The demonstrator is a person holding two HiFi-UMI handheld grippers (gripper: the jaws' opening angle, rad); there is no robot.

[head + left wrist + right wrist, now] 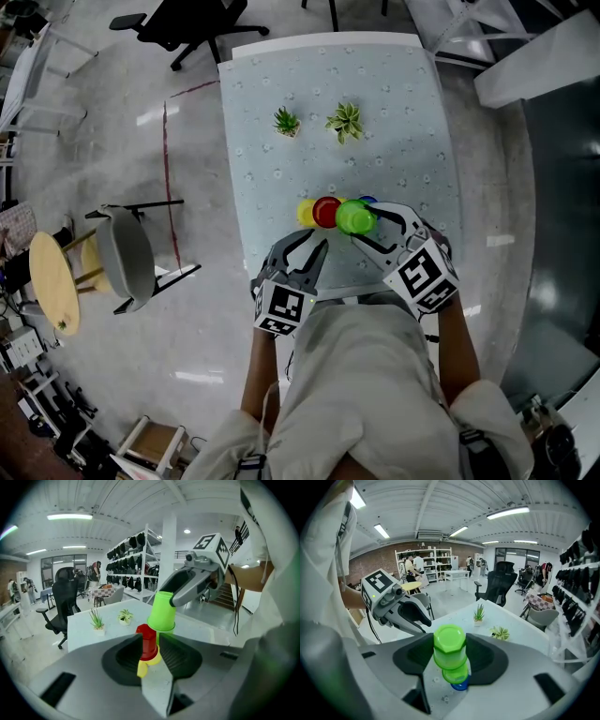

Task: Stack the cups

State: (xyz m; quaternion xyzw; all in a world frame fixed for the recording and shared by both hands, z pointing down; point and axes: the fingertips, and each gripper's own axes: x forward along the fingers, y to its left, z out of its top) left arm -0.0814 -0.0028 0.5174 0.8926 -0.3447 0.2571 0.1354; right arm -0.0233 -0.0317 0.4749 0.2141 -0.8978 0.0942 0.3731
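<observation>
Cups crowd the lower middle of the head view: a yellow cup, a red cup and, further right, a blue cup. The right gripper is clamped on the sides of an upside-down green cup. It holds it directly over a second green cup sitting on the blue one, apparently lined up to nest. The left gripper hovers just below the row, jaws slightly apart and empty. The table has a pale flowered cloth, with two small plants higher up. A glossy grey floor and a grey chair lie to the left.
</observation>
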